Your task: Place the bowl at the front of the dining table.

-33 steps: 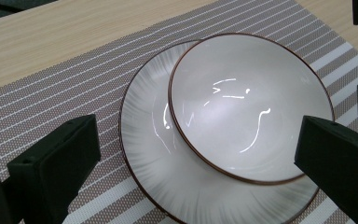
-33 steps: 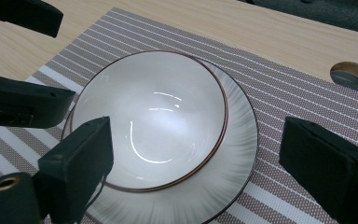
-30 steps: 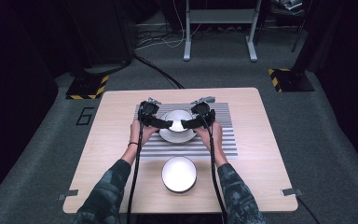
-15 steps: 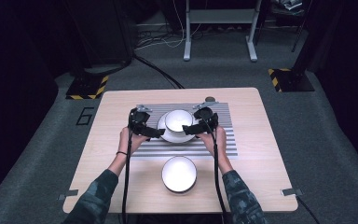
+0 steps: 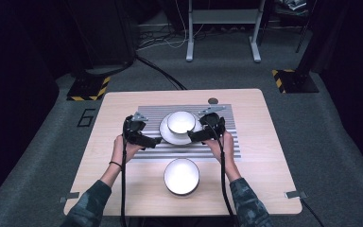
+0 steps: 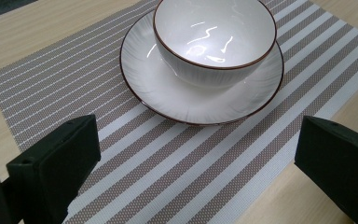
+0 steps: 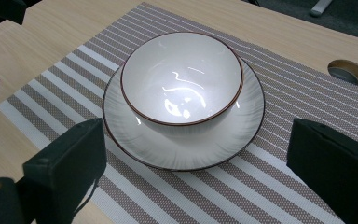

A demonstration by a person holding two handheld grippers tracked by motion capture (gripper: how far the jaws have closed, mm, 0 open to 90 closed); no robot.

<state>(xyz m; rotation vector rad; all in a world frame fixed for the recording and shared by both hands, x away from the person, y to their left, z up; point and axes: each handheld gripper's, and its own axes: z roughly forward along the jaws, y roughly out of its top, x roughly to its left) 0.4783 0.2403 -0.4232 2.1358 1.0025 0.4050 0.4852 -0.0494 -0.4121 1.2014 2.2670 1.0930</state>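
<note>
White glazed bowl with a thin dark-brown rim [image 5: 180,121] sits upright and empty inside a shallow white plate with the same brown edge [image 5: 168,133]; light glints off the bowl's inner wall in both gripper views. Bowl sits a little toward the far side of the plate, so more plate surface shows on the near side. The plate rests on a grey-and-white striped woven placemat [image 5: 217,146], which lies across the far half of a light wooden table [image 5: 255,179]. Left gripper [image 5: 155,141] is held low over the placemat just beside the plate's left edge, jaws spread wide with nothing between them; in the left gripper view the two black jaws stand at the frame's lower corners, bare mat between, bowl and plate ahead and untouched. Right gripper [image 5: 192,136] sits near the plate's right edge, jaws likewise wide apart and empty, framing the bowl and plate in its own view without contact. A second white round bowl [image 5: 181,176] stands on bare wood nearer the person, off the mat, apart from both grippers. Round cable hole [image 5: 212,100] at the table's far edge, just beyond the mat. Camouflage-patterned sleeves [image 5: 87,210] enter from the bottom. Grey carpeted floor [image 5: 331,142] surrounds the table.
</note>
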